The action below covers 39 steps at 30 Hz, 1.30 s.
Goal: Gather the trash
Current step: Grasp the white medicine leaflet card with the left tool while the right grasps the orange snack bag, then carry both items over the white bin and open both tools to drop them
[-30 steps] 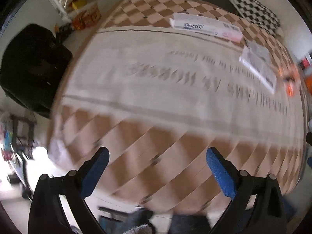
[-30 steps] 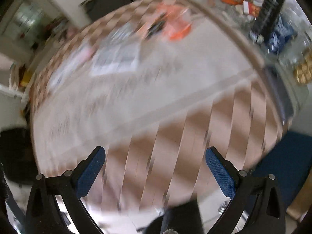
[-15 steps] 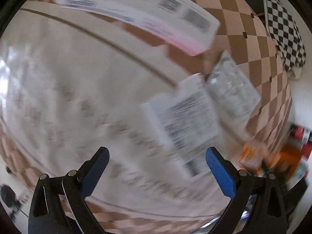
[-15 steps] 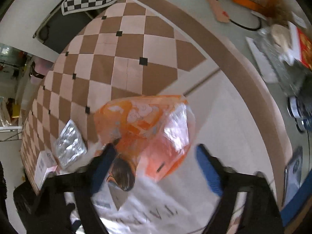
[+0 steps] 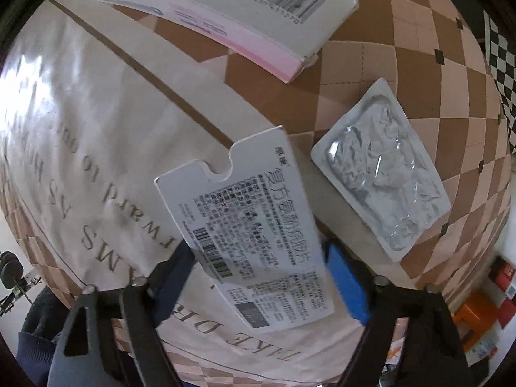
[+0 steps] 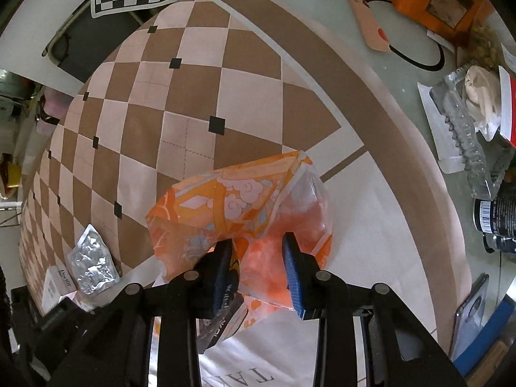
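Left gripper [image 5: 258, 277] straddled the flat white printed medicine box [image 5: 248, 232] lying on the cream-and-brown checkered tablecloth [image 5: 96, 103]; jaws closing, the blue pads seemingly at its edges, though pressing contact was unclear. Right gripper [image 6: 258, 264], jaws closing, pinched the crumpled orange plastic bag [image 6: 238, 206] on the cloth. A silver foil blister pack [image 5: 383, 193] lay just beside the box.

tablecloth [image 5: 106, 148]: "TAKE", "DREAMS" | small white box [image 6: 59, 282]: "Doctor" | medicine box [image 5: 254, 242]: Chinese print, barcode
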Each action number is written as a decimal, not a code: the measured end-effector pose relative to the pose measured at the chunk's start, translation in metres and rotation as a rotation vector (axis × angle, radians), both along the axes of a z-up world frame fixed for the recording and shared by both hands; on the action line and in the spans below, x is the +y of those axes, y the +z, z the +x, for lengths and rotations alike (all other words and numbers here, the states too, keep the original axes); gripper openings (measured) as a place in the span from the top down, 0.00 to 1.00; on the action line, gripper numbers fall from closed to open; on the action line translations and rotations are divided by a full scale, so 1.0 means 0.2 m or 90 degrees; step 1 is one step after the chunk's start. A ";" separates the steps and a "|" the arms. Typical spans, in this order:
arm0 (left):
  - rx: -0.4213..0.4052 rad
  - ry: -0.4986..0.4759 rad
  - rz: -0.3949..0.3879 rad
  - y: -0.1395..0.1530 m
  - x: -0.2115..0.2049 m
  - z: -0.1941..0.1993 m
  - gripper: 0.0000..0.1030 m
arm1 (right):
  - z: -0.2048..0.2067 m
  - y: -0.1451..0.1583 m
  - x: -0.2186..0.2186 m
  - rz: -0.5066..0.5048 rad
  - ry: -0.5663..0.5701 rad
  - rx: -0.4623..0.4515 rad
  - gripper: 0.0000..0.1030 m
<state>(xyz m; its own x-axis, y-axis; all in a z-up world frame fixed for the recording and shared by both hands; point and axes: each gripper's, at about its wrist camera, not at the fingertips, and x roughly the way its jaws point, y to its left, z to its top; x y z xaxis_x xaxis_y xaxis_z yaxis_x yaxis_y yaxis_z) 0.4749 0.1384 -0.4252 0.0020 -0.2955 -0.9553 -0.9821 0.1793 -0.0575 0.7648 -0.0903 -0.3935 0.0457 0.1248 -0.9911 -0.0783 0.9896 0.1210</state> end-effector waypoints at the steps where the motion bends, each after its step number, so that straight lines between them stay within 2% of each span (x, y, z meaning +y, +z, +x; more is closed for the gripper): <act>1: -0.006 -0.010 0.004 -0.01 -0.01 0.00 0.23 | -0.01 0.00 0.01 0.001 -0.001 0.000 0.68; 7: -0.038 -0.069 0.048 0.00 -0.02 -0.02 0.24 | -0.07 0.04 0.00 0.016 0.005 -0.013 0.84; 10: -0.051 -0.114 0.092 0.04 0.00 -0.04 0.24 | -0.13 0.07 0.02 0.028 0.015 -0.019 0.88; 14: -0.075 -0.185 0.156 0.16 -0.06 -0.13 0.24 | -0.21 0.13 0.01 0.044 0.031 -0.035 0.90; 17: -0.092 -0.216 0.192 0.24 -0.09 -0.24 0.24 | -0.30 0.19 0.00 0.060 0.044 -0.051 0.91; 19: -0.099 -0.235 0.213 0.30 -0.05 -0.24 0.24 | -0.37 0.23 0.00 0.069 0.053 -0.061 0.92; 23: -0.120 -0.267 0.254 0.42 -0.10 -0.41 0.24 | -0.50 0.33 0.00 0.084 0.072 -0.079 0.92; 24: -0.110 -0.279 0.258 0.46 -0.11 -0.44 0.24 | -0.55 0.36 0.00 0.088 0.078 -0.086 0.92; 30: -0.159 -0.309 0.304 0.67 -0.15 -0.67 0.24 | -0.87 0.53 -0.06 0.099 0.107 -0.118 0.93; 35: -0.202 -0.336 0.339 0.73 -0.14 -0.94 0.24 | -1.27 0.64 -0.12 0.105 0.120 -0.151 0.93; 39: -0.228 -0.368 0.361 0.79 -0.17 -1.27 0.24 | -1.68 0.66 -0.16 0.103 0.125 -0.170 0.93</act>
<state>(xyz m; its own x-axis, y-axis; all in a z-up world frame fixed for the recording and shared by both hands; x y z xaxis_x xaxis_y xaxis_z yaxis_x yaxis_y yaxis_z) 0.2201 0.1034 -0.2677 0.3265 0.1749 -0.9289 -0.6693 0.7367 -0.0966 0.4289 -0.1221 -0.2614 0.2596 0.3109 -0.9143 -0.3149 0.9223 0.2242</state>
